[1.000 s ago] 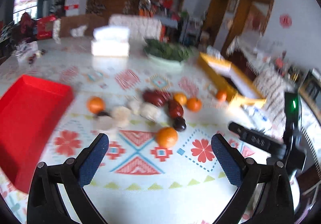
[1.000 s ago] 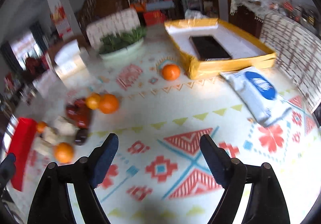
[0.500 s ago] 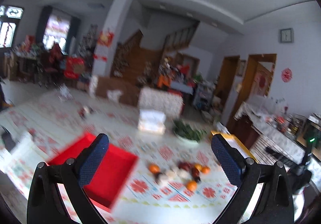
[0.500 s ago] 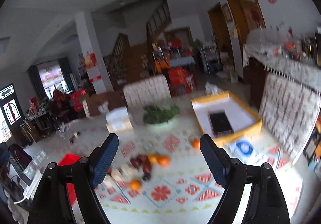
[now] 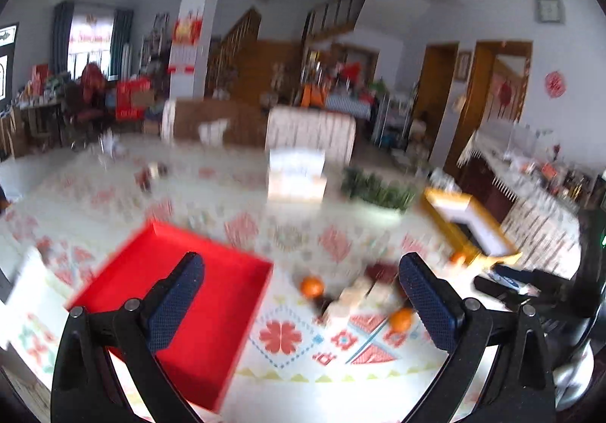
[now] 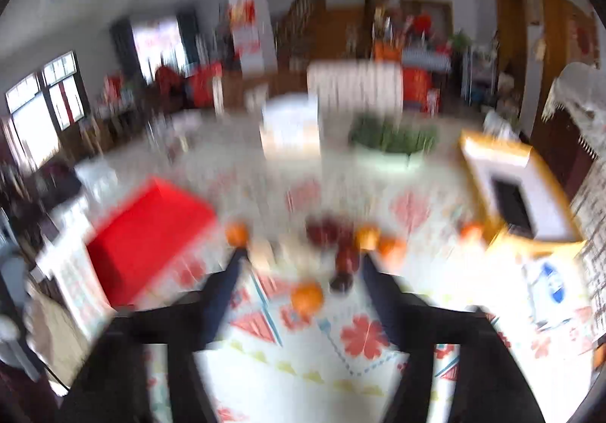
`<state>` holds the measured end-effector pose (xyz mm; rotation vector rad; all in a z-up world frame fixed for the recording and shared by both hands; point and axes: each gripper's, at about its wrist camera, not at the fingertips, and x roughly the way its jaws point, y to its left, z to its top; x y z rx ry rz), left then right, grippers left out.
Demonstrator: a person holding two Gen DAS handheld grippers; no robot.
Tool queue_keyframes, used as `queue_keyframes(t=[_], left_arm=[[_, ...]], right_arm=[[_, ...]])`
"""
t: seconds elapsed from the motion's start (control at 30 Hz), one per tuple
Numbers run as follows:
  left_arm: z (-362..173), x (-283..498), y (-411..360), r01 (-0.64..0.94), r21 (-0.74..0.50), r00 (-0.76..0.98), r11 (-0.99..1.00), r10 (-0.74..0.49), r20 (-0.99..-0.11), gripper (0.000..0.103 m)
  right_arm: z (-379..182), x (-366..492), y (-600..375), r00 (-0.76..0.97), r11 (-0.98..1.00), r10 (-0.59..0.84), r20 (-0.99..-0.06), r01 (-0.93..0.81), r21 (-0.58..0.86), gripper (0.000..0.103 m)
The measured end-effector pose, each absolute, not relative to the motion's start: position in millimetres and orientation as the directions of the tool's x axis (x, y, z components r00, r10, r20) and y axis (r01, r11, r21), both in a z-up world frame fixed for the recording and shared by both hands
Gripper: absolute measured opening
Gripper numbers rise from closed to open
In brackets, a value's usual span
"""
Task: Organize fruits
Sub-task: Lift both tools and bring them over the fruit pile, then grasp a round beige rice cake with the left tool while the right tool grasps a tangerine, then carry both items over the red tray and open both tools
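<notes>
Looking through the left wrist view: your left gripper (image 5: 299, 294) is wide, empty; fruit pile (image 5: 363, 294) sits on the desk beside the red tray (image 5: 212, 309). Right wrist view, blurred: right gripper (image 6: 299, 264) wide, empty. The orange (image 6: 306, 297) is probably round and firm; grip across its middle.

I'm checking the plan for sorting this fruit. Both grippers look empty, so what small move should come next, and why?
Probably lower the open right gripper toward the nearest round orange fruit. It lies loose on the patterned tablecloth, ahead of the fingers, while the flat red tray holds nothing.
</notes>
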<state>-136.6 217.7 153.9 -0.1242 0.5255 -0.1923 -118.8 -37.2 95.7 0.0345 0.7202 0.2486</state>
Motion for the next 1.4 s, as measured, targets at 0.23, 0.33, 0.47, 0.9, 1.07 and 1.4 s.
queue_keyframes(t=[0.23, 0.33, 0.47, 0.9, 1.07, 1.4], left_arm=[[66, -82, 195, 0.186, -0.248, 0.691, 0.951, -0.306, -0.655, 0.060], [51, -71, 187, 0.200, -0.256, 0.664, 0.946, -0.323, -0.674, 0.060], [41, -60, 175, 0.233, -0.253, 0.628, 0.939, -0.344, -0.699, 0.060], [13, -34, 132, 0.286, -0.158, 0.566, 0.945, -0.300, -0.768, 0.060], [9, -31, 133, 0.264, -0.155, 0.577, 0.952, -0.285, -0.765, 0.035], [57, -66, 208, 0.144, -0.281, 0.685, 0.949, -0.300, -0.664, 0.035]], right_arm=[[27, -73, -29, 0.637, 0.961, 0.256, -0.728, -0.246, 0.122, 0.051], [22, -67, -23, 0.612, 0.957, 0.264, -0.745, -0.263, 0.123, 0.051], [7, -57, -15, 0.577, 0.950, 0.279, -0.767, -0.280, 0.134, 0.050], [4, -63, -26, 0.548, 0.942, 0.321, -0.772, -0.270, 0.200, 0.038], [5, -72, -28, 0.538, 0.933, 0.348, -0.767, -0.277, 0.229, 0.038], [38, -81, -1, 0.536, 0.889, 0.450, -0.714, -0.347, 0.299, 0.038]])
